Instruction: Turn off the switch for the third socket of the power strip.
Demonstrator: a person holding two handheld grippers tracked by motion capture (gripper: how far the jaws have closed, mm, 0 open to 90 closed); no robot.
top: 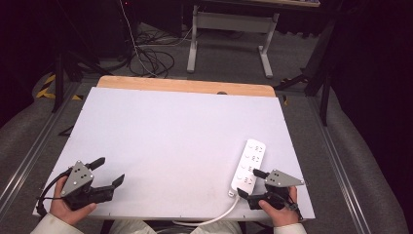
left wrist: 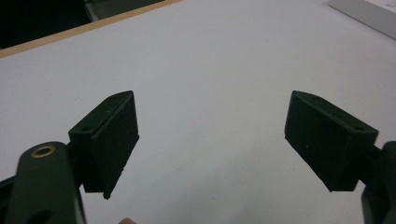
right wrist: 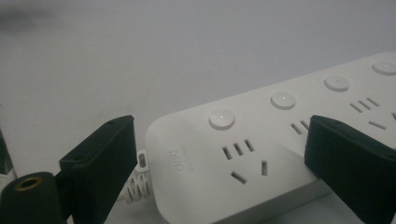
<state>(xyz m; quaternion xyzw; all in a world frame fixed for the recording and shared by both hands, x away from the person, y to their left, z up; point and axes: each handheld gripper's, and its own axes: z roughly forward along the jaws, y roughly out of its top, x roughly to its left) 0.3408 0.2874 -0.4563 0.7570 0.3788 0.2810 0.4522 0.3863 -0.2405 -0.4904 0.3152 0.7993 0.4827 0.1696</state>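
Two grippers on the white table [top: 170, 131], and the power strip [top: 249, 165] is the landmark for everything here. It's a long white plastic bar with rounded corners, lying flat near the table's right edge, one end pointing away from the person. The right gripper [top: 248, 183] sits at the strip's near end, the one the cord [top: 214, 218] leaves from, with its jaws spread wide, one on each side of that end and nothing clamped; in the right gripper view [right wrist: 219, 158] the right jaw covers part of the second socket, so I can't tell whether it touches the plastic. That view also cuts the strip off at the right, so only four round buttons [right wrist: 221, 118] show, and the small grey lettering by the first socket is too blurry to read. The cord has a ribbed collar where it meets the strip, and it runs off the near table edge. The left gripper [top: 108, 171] is well away to the strip's left, near the front edge, jaws wide apart over bare tabletop, holding nothing. Its jaws are matte black wedges with flat pads. A wooden strip [top: 185, 86] edges the far side.
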